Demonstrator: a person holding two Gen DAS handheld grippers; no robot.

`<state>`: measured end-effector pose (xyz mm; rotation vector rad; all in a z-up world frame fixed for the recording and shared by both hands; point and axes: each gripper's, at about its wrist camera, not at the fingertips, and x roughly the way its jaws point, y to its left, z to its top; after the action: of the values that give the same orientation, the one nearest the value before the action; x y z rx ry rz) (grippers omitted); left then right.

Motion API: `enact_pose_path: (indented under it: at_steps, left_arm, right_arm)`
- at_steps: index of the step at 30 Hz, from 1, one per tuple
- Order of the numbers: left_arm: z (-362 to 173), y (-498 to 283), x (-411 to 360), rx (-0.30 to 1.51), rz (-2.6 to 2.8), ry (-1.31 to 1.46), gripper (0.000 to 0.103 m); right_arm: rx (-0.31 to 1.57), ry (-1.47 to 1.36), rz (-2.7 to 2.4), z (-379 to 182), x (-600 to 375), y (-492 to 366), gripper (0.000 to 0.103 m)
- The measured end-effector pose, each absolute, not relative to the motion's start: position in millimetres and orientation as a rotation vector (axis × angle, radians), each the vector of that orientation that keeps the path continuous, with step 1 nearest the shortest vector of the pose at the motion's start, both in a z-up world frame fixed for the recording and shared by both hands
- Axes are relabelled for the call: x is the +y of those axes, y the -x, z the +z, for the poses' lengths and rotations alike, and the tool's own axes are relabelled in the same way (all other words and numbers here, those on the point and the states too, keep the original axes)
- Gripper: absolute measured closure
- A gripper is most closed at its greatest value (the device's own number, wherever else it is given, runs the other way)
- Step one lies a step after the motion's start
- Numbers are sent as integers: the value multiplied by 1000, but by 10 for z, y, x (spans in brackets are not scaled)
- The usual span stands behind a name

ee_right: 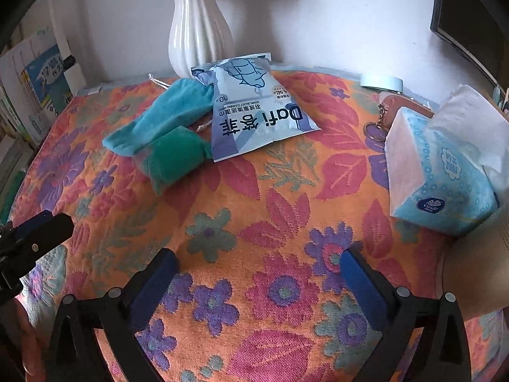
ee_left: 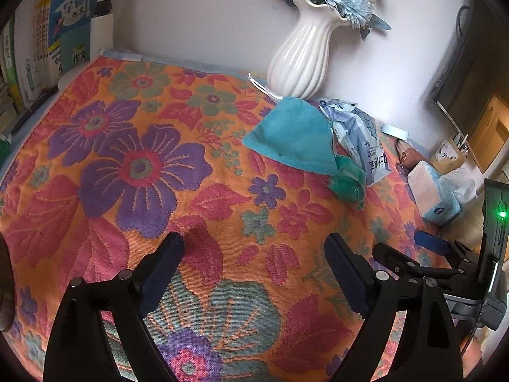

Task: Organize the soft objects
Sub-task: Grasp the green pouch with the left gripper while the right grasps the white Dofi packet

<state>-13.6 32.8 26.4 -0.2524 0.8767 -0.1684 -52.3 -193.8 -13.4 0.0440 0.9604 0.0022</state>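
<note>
Right wrist: wipes pack (ee_right: 254, 108) reads "Dafi", "DOWN JACKET CLEANING WIPES".

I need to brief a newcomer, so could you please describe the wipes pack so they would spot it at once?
Find the white vase at the back of the floral cloth. Just in front of it lies the wipes pack, flat and glossy. Unlike the teal pouch and green bundle beside it, it is pale blue with bold printed lettering.

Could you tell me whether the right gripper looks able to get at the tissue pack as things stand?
Probably yes. The right gripper stands open and empty over the floral cloth, and the tissue pack lies ahead and to its right with only bare cloth between. The keychain pouch sits behind it.
</note>
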Motion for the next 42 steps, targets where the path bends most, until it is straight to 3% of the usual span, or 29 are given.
enact_pose_path:
  at_steps: [20,24,27,35,39,42]
  left_arm:
    - [279,126,349,900,-187,258,13]
    - [347,96,162,1030,-169,117,13]
    - [481,19,0,1018,-339,139,13]
    - [365,-576,-424,1017,-531,156,14]
    - [349,-743,-524,982,-520,131,14]
    - [300,-776,-582,958,-477,81,33]
  right_arm:
    - [976,-31,-1,-155,-1917,501,0]
    - [1081,-18,36,-135,-1921,472,0]
    - [1192,-36,60,-78,-1955,367,0]
    - [919,-80,10,409,-2096,-177,0]
    - [925,-62,80,303,-2053,-506,0]
    - [903,-38,77,226,-2003,-693,0]
